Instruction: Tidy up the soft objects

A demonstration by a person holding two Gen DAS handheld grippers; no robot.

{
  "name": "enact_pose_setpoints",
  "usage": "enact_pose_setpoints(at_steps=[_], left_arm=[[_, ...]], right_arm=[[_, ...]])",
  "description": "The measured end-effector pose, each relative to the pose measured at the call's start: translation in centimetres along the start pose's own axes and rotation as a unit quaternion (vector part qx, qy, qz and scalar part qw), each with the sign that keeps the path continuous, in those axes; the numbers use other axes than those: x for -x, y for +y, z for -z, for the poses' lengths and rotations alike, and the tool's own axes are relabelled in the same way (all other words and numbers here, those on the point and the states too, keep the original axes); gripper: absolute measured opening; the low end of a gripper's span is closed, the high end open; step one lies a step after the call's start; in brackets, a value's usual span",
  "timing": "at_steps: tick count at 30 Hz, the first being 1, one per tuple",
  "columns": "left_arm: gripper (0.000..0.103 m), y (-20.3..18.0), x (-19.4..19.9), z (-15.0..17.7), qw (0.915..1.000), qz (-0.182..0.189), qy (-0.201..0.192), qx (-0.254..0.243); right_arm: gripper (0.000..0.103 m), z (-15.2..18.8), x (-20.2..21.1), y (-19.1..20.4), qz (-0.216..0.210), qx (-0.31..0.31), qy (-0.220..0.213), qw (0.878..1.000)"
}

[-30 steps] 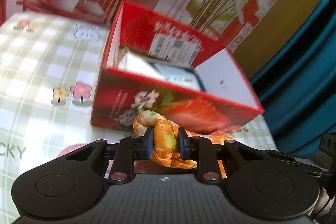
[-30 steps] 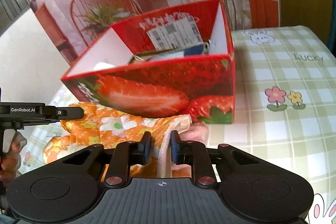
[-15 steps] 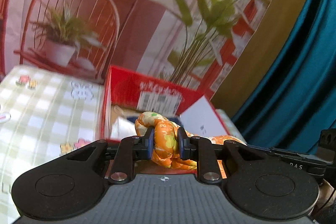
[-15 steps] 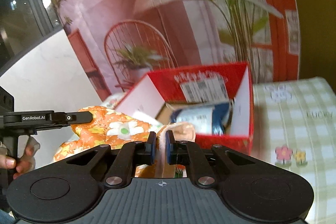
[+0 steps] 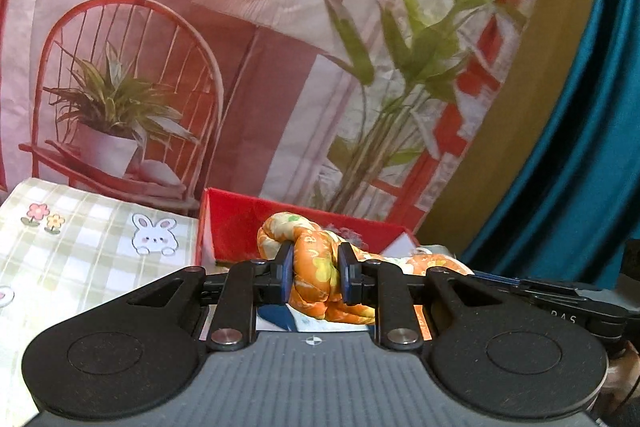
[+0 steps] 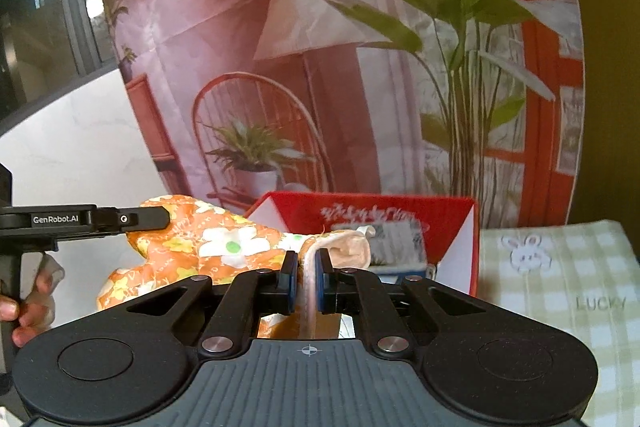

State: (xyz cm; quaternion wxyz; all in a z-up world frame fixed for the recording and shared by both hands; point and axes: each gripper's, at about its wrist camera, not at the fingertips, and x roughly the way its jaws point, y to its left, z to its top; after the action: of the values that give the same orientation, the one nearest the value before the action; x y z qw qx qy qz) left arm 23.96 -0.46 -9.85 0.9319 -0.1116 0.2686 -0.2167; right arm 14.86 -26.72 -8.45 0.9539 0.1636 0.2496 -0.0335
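Observation:
My left gripper [image 5: 315,269] is shut on a bunched fold of the orange floral cloth [image 5: 316,259] and holds it up in front of the red strawberry box [image 5: 240,227]. My right gripper [image 6: 306,271] is shut on the same cloth's pale pink edge [image 6: 310,279]; the cloth's orange floral side [image 6: 216,247] hangs to its left. The box [image 6: 400,219] stands open behind the cloth, with a blue and white item [image 6: 404,271] inside it. The other gripper's black arm [image 6: 80,221] reaches the cloth from the left.
A green checked tablecloth with bunny prints [image 5: 100,255] covers the table left of the box, and it also shows on the right in the right wrist view [image 6: 560,287]. A printed backdrop [image 5: 280,67] hangs behind. A teal curtain [image 5: 580,147] hangs at the right.
Both grippers have risen with the cloth from table height to above the box's front wall. The box now sits low in both views. The grips have not changed.

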Motion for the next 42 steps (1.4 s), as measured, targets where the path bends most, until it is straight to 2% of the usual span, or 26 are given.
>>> enact_pose_setpoints(at_steps=[10, 15, 18, 20, 22, 29, 34, 39, 40, 42], left_arm=[[0.024, 3.0, -9.3, -1.0, 0.9972, -0.047, 0.056, 0.013], [0.025, 3.5, -11.8, -0.9, 0.995, -0.059, 0.081, 0.003], [0.031, 3.7, -12.5, -0.8, 0.9938, -0.063, 0.091, -0.003], [0.04, 3.7, -12.8, -0.7, 0.9934, -0.061, 0.097, -0.009], [0.043, 3.5, -12.9, -0.6, 0.9931, -0.061, 0.099, -0.014], [0.044, 3.5, -12.7, -0.4, 0.9927, -0.06, 0.104, -0.015], [0.044, 3.3, -12.1, -0.4, 0.9927, -0.057, 0.104, -0.02], [0.047, 3.3, -10.7, -0.6, 0.9925, -0.059, 0.104, -0.027], [0.051, 3.2, -10.4, -0.6, 0.9922, -0.062, 0.104, -0.03], [0.052, 3.1, -9.9, -0.6, 0.9916, -0.066, 0.107, -0.033]], right_arm=[[0.007, -1.0, -9.5, -1.8, 0.041, 0.003, 0.052, 0.998], [0.007, -0.6, -12.5, -3.2, 0.058, -0.019, 0.081, 0.995], [0.007, -0.3, -13.4, -3.9, 0.071, -0.037, 0.094, 0.992], [0.007, -0.2, -13.9, -4.2, 0.08, -0.043, 0.103, 0.991], [0.007, 0.1, -14.3, -4.2, 0.088, -0.046, 0.113, 0.989], [0.006, 0.3, -15.2, -4.1, 0.11, -0.065, 0.125, 0.984], [0.006, 0.1, -16.0, -3.1, 0.102, -0.075, 0.132, 0.983], [0.007, 0.3, -16.1, -2.3, 0.114, -0.054, 0.138, 0.982], [0.011, 0.3, -15.9, -2.3, 0.121, -0.054, 0.137, 0.982], [0.019, 0.3, -15.1, -2.1, 0.129, -0.045, 0.131, 0.982]])
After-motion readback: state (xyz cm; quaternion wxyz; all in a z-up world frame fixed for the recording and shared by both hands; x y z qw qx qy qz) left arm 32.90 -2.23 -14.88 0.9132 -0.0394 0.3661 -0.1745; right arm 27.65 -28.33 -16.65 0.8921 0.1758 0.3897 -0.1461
